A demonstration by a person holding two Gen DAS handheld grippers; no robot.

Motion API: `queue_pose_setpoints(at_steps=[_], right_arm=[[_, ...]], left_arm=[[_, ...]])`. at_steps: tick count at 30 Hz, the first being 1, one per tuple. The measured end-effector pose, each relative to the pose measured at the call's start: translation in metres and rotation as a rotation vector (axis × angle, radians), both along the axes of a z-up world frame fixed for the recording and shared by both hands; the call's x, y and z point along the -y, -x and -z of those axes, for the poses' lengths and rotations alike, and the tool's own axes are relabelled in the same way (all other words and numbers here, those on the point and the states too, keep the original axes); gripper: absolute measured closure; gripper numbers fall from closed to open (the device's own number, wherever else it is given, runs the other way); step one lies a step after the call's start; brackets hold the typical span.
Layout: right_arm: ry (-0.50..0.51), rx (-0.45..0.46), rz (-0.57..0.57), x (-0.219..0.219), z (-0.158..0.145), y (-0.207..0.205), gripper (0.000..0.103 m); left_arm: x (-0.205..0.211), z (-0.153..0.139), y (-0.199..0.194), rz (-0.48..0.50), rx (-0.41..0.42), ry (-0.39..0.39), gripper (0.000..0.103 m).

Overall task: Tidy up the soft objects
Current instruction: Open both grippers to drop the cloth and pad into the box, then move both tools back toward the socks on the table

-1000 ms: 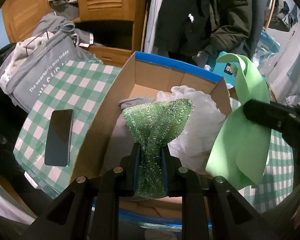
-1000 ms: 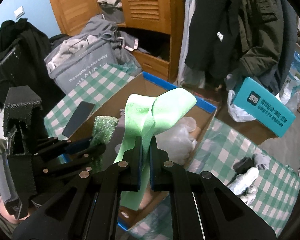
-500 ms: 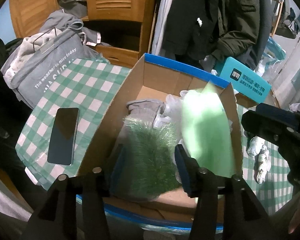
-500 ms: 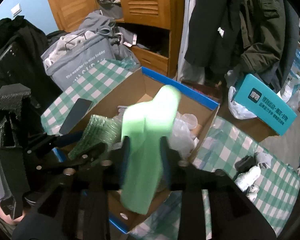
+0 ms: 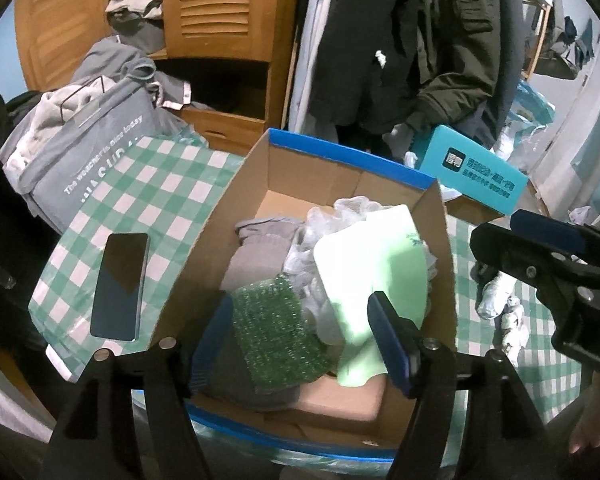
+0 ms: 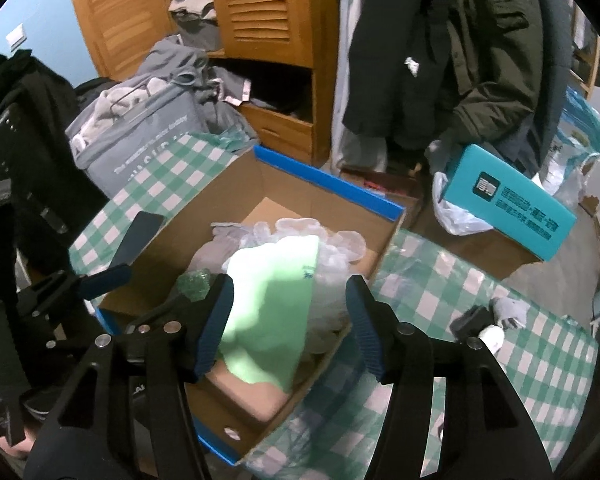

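left gripper (image 5: 300, 332) jaws now wide | right gripper (image 6: 290, 320) jaws wide | green scourer (image 5: 278, 330) and green cloth (image 5: 374, 276) dropped into cardboard box (image 5: 312, 168)

You had the sparkly green scrubbing cloth (image 5: 276, 332) lying flat at the near side of the cardboard box (image 5: 204, 256), on grey fabric. The pale green cloth (image 5: 376, 280) lay crumpled just beside it, draped over white plastic.
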State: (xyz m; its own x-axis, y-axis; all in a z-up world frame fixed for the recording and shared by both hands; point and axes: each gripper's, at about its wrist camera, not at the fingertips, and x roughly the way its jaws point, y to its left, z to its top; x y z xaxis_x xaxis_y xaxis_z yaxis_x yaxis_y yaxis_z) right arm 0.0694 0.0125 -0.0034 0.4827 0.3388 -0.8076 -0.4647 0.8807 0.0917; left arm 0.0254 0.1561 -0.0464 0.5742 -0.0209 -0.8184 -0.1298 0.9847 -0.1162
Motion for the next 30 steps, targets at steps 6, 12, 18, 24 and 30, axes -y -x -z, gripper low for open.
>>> queue_pose_setpoints(at_steps=[6, 12, 18, 24, 30], right_arm=[[0.000, 0.005, 0.039, 0.018, -0.002, -0.002, 0.044], [0.002, 0.003, 0.087, 0.041, -0.002, -0.002, 0.044], [0.004, -0.006, 0.149, 0.069, 0.000, -0.003, 0.044], [0.008, 0.001, 0.195, 0.094, -0.001, 0.000, 0.044], [0.043, 0.023, 0.233, 0.115, 0.000, 0.006, 0.043]], left_arm=[[0.015, -0.002, -0.003, 0.033, 0.005, 0.003, 0.032], [0.038, -0.004, -0.005, 0.083, 0.014, -0.001, 0.032], [0.058, -0.010, -0.006, 0.126, 0.031, -0.012, 0.032], [0.076, -0.011, -0.007, 0.158, 0.032, -0.017, 0.032], [0.093, -0.010, -0.010, 0.186, 0.027, -0.027, 0.032]])
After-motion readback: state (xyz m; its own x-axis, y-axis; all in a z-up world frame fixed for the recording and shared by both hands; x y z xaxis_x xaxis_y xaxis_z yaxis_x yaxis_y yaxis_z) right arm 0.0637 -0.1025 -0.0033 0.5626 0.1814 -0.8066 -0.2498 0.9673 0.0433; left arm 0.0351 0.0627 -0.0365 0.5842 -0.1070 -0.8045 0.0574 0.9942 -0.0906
